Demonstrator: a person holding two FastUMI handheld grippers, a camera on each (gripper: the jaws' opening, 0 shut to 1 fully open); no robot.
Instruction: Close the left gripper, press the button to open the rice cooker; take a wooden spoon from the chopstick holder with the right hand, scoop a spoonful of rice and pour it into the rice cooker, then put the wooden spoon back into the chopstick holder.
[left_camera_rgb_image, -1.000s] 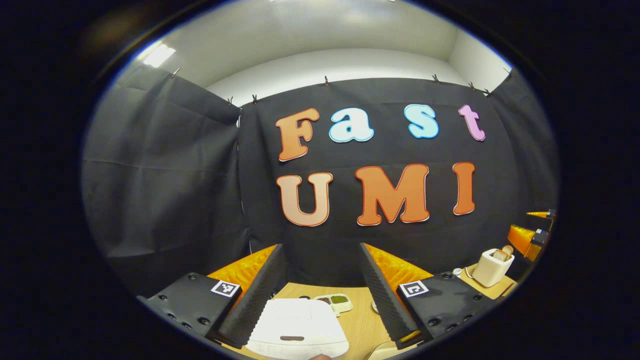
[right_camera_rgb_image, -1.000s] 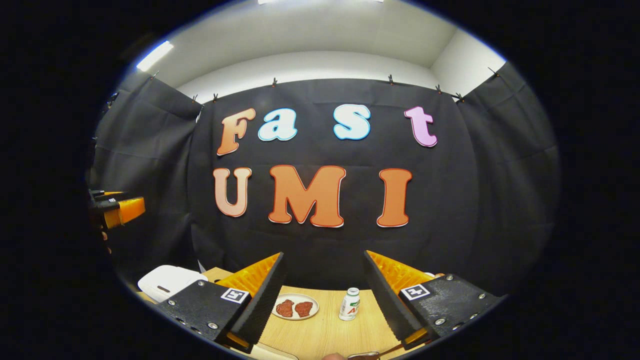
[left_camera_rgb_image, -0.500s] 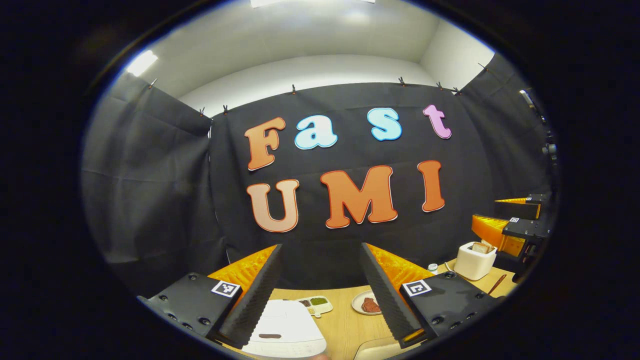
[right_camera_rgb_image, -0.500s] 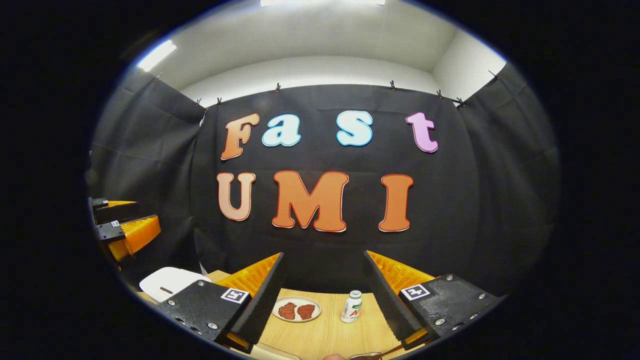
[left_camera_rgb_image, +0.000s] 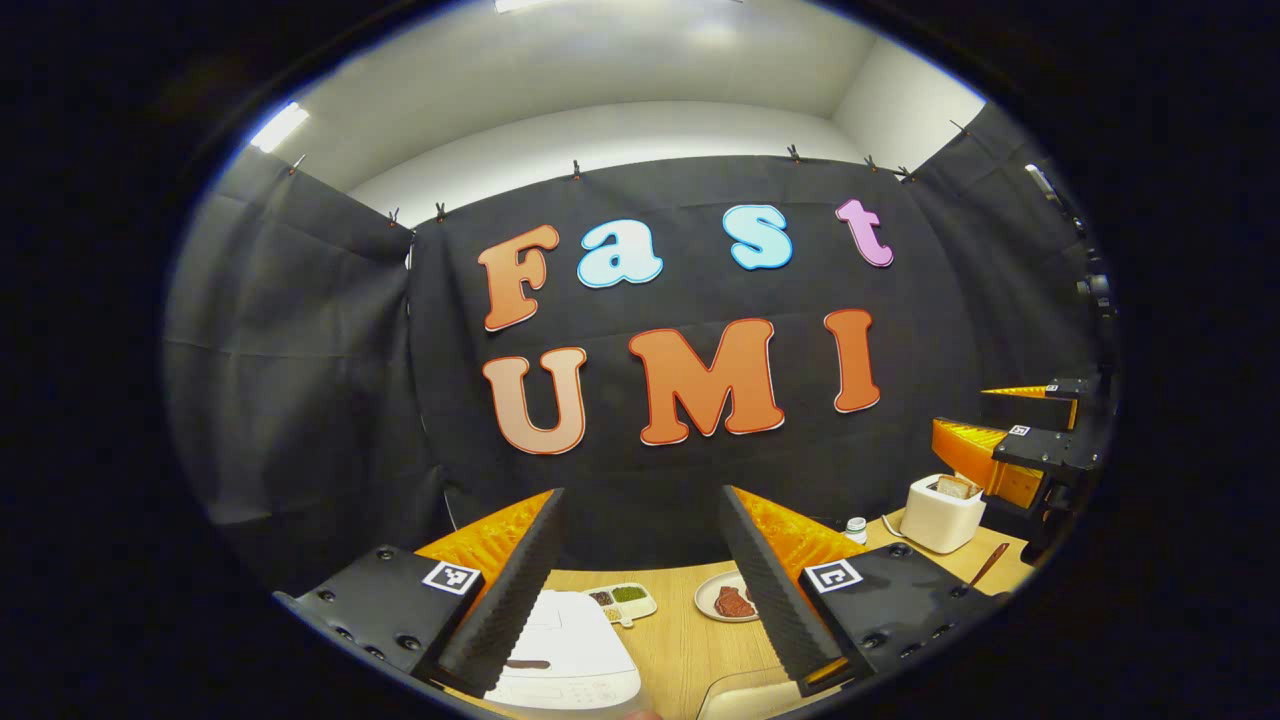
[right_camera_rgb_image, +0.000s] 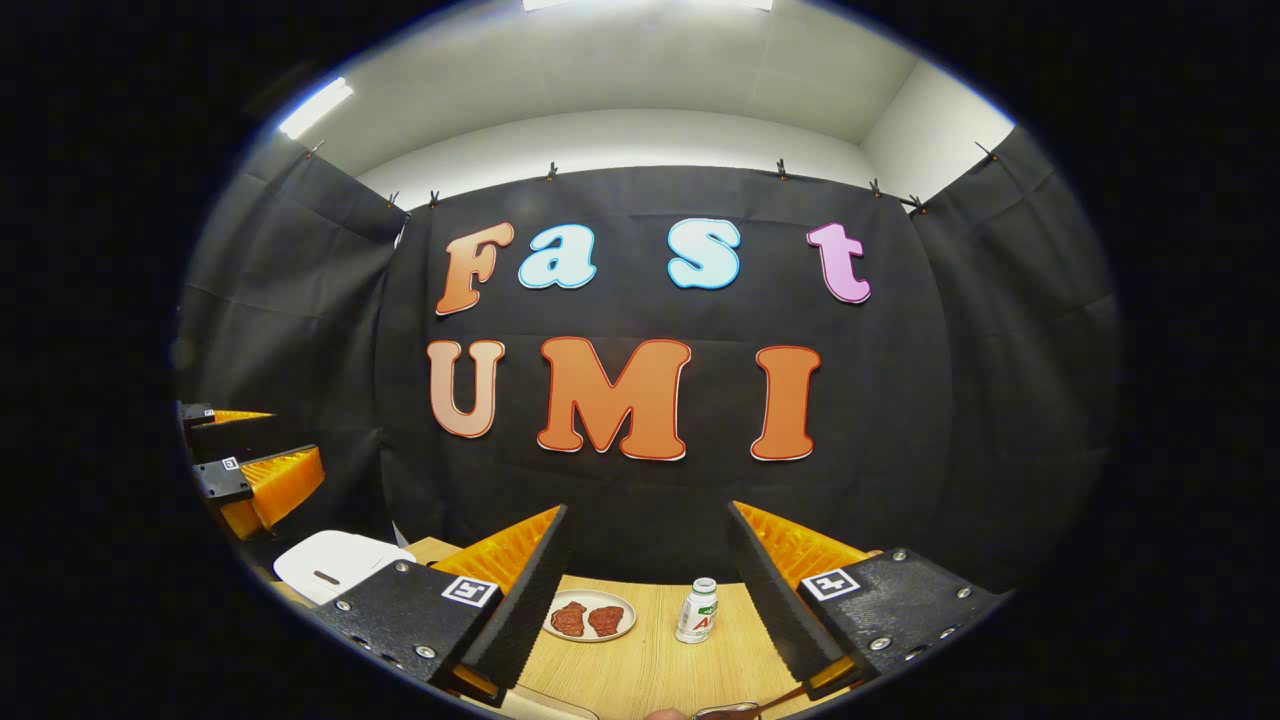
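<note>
The white rice cooker (left_camera_rgb_image: 565, 660) sits with its lid down just below my left gripper (left_camera_rgb_image: 640, 492), which stands open and empty above it. The cooker (right_camera_rgb_image: 335, 560) also lies at the lower left of the right gripper view. A white chopstick holder (left_camera_rgb_image: 943, 512) stands at the far right with brown wooden ends poking out of its top. My right gripper (right_camera_rgb_image: 646, 507) is open and empty over the table. It shows as well in the left gripper view (left_camera_rgb_image: 1000, 425), hovering just right of the holder. The left gripper (right_camera_rgb_image: 255, 448) hangs above the cooker.
On the wooden table (right_camera_rgb_image: 650, 670) lie a plate of red meat (right_camera_rgb_image: 592, 618), a small white bottle (right_camera_rgb_image: 697, 610) and a divided seasoning dish (left_camera_rgb_image: 622, 600). A thin brown stick (left_camera_rgb_image: 985, 565) lies by the holder. A pale rim (left_camera_rgb_image: 740, 695) shows at the bottom edge.
The left gripper has turned to the right: the cooker slid left in its view, and the plate, the holder and the right gripper came further in. The right gripper has barely moved.
</note>
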